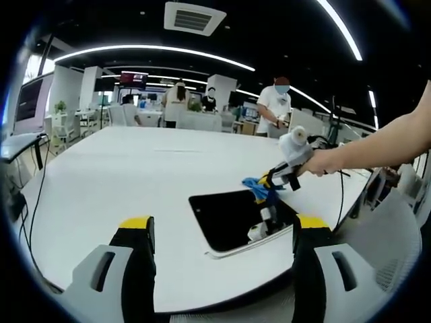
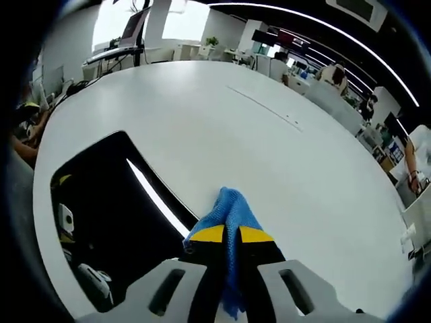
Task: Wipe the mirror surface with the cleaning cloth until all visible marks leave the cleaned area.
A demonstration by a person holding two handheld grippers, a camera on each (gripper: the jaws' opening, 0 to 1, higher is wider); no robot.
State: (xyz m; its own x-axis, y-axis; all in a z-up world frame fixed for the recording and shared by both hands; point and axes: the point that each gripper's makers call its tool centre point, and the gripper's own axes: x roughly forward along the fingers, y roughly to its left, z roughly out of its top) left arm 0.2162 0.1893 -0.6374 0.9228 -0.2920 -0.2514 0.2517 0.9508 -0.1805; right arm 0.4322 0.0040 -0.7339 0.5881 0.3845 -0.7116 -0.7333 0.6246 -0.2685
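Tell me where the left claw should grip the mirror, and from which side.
Probably the near long edge of the mirror: it lies flat on the table, facing the open left claw. Come in low from this side; the right claw holds the cloth over the far corner.

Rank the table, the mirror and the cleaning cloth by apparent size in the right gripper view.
1. Table: largest.
2. Mirror: clearly smaller, a dark panel lying flat on the table.
3. Cleaning cloth: smallest, pinched in the right gripper; it sits nearest the camera, so it looks bigger than it is.
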